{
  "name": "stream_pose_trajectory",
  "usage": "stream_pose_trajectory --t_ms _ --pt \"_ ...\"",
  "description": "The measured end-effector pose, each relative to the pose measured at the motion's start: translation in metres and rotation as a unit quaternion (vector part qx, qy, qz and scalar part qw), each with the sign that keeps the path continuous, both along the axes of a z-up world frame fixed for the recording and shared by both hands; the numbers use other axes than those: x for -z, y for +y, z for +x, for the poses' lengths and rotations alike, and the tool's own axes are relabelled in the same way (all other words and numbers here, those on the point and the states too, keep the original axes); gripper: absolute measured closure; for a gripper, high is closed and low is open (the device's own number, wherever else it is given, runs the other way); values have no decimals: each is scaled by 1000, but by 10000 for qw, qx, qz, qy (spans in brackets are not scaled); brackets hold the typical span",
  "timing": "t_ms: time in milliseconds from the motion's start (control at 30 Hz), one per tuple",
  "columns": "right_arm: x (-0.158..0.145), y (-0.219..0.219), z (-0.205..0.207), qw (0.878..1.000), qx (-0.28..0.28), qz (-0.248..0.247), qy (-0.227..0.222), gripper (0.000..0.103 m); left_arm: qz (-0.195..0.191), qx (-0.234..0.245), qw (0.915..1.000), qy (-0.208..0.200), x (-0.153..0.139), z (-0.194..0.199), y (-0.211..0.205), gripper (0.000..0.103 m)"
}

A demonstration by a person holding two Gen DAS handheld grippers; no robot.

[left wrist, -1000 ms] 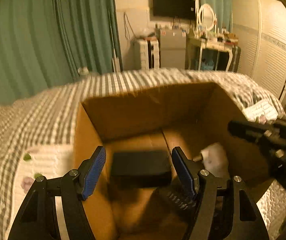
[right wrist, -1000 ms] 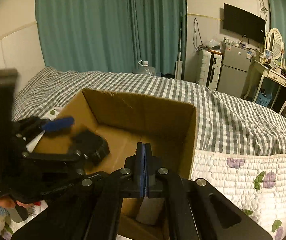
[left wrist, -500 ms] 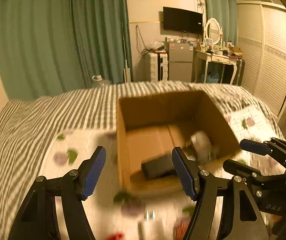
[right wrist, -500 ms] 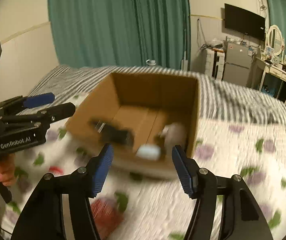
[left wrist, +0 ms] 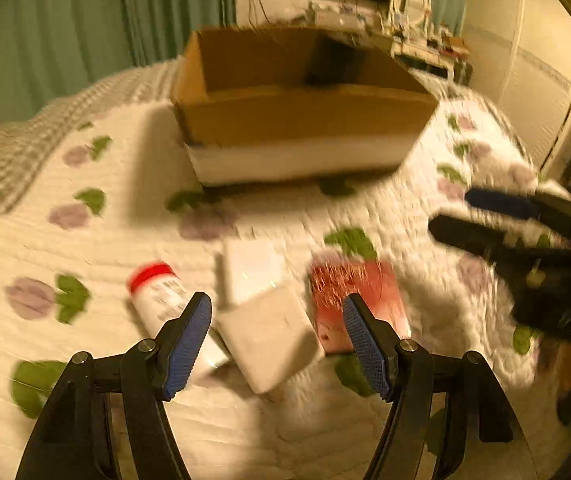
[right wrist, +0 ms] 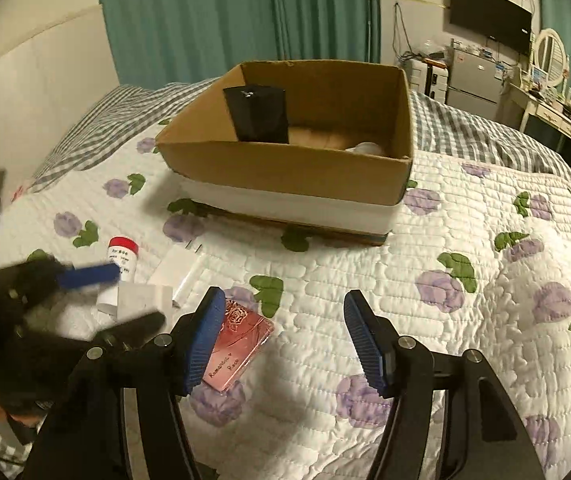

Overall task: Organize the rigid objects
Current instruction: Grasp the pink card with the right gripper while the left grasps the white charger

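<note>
Both grippers, left (left wrist: pixel 277 344) and right (right wrist: pixel 285 340), gape empty over a red-capped white bottle (right wrist: pixel 122 258), white blocks (left wrist: pixel 269 332) and a pink rose-printed case (right wrist: pixel 237 348).

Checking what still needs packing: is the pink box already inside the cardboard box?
No, the pink box lies on the quilt outside the cardboard box.

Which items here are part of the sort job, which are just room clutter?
Job: cardboard box, black pouch inside it, red-capped bottle, white boxes, pink card box, both open tongs.
Clutter: quilt, TV, fridge, curtains.
</note>
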State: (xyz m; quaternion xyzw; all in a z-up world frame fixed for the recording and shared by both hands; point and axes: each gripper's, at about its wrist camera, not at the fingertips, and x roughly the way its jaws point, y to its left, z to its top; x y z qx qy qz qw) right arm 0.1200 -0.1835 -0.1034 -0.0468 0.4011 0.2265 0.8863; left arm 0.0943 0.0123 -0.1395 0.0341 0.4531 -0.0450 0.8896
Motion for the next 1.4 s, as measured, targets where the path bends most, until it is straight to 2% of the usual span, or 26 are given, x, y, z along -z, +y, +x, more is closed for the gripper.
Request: stream_pose_trajectory --t_ms 100,200,267,333,400,533,667,767,800,867,933,1167,1300,1367,1400 --pt "2 -2 -1 10000 31 40 50 42 153 -41 9997 159 13 4 -1 32" --pt "5 -4 1 9999 49 90 134 42 531 50 9981 315 28 10 -11 32" --pt "6 -5 2 9998 59 128 161 42 575 68 9976 391 33 14 -13 32" --pt "5 -7 2 9996 60 200 172 42 296 -30 9984 477 34 15 -6 34" --pt "5 -9 2 9995 50 257 185 42 116 -66 9988 464 30 13 -2 43" --pt "6 -9 0 9994 22 288 205 42 187 -167 9992 319 20 7 -3 46" --pt "9 -2 -2 9996 -58 169 227 42 -92 -277 9996 -26 -6 5 12 49" --pt "15 9 -5 9991 -220 45 361 41 -135 -372 9990 -231 -22 9 23 50" --pt "19 15 -6 9986 -309 19 440 39 -90 -411 9987 -279 -25 11 26 50" --pt "26 26 -9 9980 -372 -71 514 19 35 -503 9981 -350 -27 13 33 50" --pt "35 37 -13 9972 -422 -147 598 12 -37 -509 9981 -343 -27 12 37 50" --pt "67 71 -10 9933 -568 -587 813 12 -255 -345 9986 -315 -26 13 43 50" --pt "77 82 -5 9933 -496 -790 688 12 -329 -332 9983 -334 -27 11 45 50" --pt "78 84 -5 9932 -481 -852 634 20 -355 -332 9982 -342 -27 10 45 50" --pt "77 84 -6 9933 -487 -844 616 21 -361 -336 9982 -344 -28 10 46 50"
